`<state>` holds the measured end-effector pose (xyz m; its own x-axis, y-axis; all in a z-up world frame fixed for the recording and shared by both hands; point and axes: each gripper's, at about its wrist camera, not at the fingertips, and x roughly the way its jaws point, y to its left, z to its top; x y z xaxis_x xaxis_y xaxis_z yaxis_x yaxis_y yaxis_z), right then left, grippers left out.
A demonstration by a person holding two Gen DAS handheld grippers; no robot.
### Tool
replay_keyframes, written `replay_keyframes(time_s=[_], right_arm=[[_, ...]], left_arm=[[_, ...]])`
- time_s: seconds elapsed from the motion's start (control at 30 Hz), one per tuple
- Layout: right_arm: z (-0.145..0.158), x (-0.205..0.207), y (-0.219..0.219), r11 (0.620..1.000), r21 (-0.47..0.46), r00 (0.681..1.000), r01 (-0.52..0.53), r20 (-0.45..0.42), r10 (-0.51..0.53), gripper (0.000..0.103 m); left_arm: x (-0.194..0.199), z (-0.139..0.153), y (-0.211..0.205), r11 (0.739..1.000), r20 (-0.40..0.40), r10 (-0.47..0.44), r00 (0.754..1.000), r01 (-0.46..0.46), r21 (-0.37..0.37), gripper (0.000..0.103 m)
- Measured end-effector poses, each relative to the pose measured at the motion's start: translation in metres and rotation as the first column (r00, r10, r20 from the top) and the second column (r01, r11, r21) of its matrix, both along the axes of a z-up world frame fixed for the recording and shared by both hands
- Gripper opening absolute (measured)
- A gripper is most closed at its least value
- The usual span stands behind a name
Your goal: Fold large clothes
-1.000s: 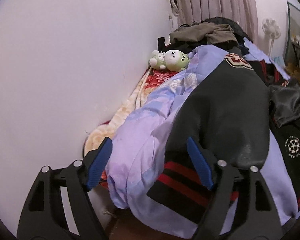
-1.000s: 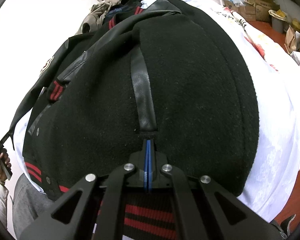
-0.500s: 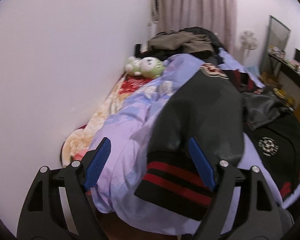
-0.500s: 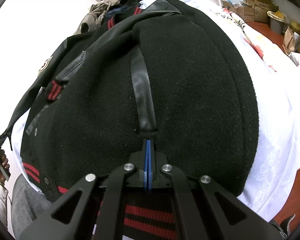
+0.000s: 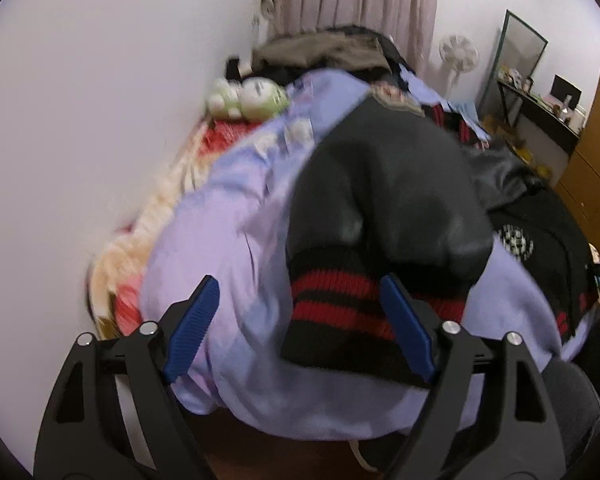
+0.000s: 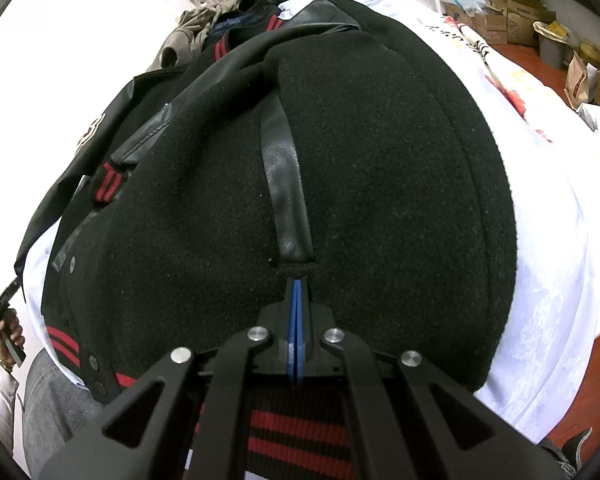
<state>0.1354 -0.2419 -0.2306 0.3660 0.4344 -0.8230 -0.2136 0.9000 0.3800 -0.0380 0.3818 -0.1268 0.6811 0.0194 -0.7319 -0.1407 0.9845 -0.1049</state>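
Jacket (image 6: 380,168) first: a black varsity jacket with leather sleeves and red-striped ribbing lies spread over the bed, filling almost everything ahead of my right tongs (image 6: 297,292). Those tongs are pressed fully together, blue pads (image 6: 296,320) flat against each other, and they pinch the jacket's lower edge right at the foot of a leather strip (image 6: 284,184) that runs away from the tips. The red-and-black hem band (image 6: 296,432) sits under the tongs' frame, close to me. A white floral sheet (image 6: 548,200) shows to the right of the jacket.

My left tongs (image 5: 300,320) stand wide apart and hold nothing. Between and just beyond their tips lies a sleeve (image 5: 384,184) of the same jacket, its striped cuff (image 5: 340,304) nearest me; the right pad (image 5: 408,332) overlaps the cuff's edge in this view, but I cannot tell whether it touches. The left pad hangs over the lilac duvet (image 5: 228,240) that the sleeve rests on. Far ahead of the tips, against the wall, sits a green-and-white plush toy (image 5: 248,96), with a heap of dark clothes (image 5: 324,48) beyond it. The left view is motion-blurred.
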Motion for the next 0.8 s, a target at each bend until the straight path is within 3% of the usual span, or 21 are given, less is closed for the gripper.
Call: replay_keyframes(time_s=[0.1, 0.2, 0.37, 0.6, 0.67, 0.8], right_arm=[[0.000, 0.000, 0.000, 1.000, 0.000, 1.000, 0.000, 0.000, 0.000, 0.000], [0.000, 0.000, 0.000, 1.000, 0.000, 1.000, 0.000, -0.001, 0.000, 0.000], [0.000, 0.000, -0.001, 1.000, 0.001, 1.000, 0.000, 0.000, 0.000, 0.000], [0.000, 0.000, -0.002, 1.000, -0.001, 1.000, -0.003, 0.001, 0.003, 0.000], [0.000, 0.001, -0.002, 1.000, 0.000, 1.000, -0.002, 0.001, 0.002, 0.000], [0.001, 0.001, -0.003, 1.000, 0.004, 1.000, 0.002, 0.001, -0.002, 0.000]], left_arm=[[0.001, -0.011, 0.009, 0.996, 0.002, -0.019, 1.000, 0.019, -0.088, 0.083], [0.004, -0.020, 0.022, 0.973, -0.004, -0.033, 0.999, 0.031, -0.227, 0.083], [-0.003, -0.022, 0.023, 0.946, 0.013, -0.072, 0.997, 0.072, -0.317, 0.083], [-0.016, -0.016, 0.000, 0.931, 0.041, -0.143, 0.989, 0.148, -0.334, 0.083], [-0.011, -0.019, -0.004, 0.936, 0.034, -0.137, 0.990, 0.141, -0.324, 0.083], [-0.005, -0.023, -0.001, 0.914, 0.056, -0.084, 0.995, 0.099, -0.394, 0.083]])
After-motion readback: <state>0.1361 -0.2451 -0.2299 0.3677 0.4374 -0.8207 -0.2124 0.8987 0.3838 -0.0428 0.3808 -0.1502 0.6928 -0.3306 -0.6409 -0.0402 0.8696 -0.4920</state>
